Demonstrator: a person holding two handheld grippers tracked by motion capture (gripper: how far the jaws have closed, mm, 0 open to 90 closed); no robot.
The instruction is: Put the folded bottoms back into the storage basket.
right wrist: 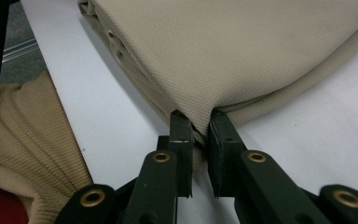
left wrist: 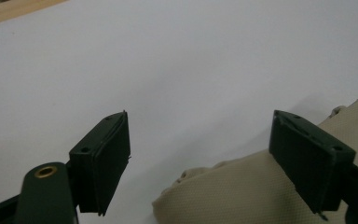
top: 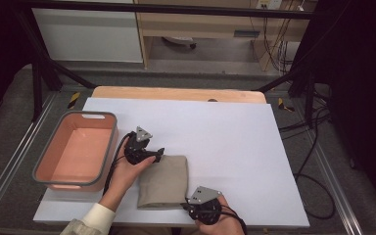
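Pinching the near corner of the folded beige cloth [right wrist: 242, 51], my right gripper [right wrist: 199, 123] is sitting with its jaws drawn together on the fabric, a thin fold of it caught between the pads, as the right gripper view is showing plainly. From the high view I am seeing that cloth [top: 164, 182] lying flat on the white table sheet [top: 235, 132], toward the near edge and a little left of centre, with the right gripper [top: 188, 204] at its near right corner. My left gripper [top: 159, 155] is resting at the cloth's far left corner, and in the left gripper view its jaws are standing wide apart (nothing is between them but bare sheet and the cloth's edge), the right jaw lying over the fabric [left wrist: 242, 191] and the left one over the white sheet. I am also seeing a pink tub with a grey rim [top: 49, 156] sitting to the left of the cloth, apart from it, its inside bare.
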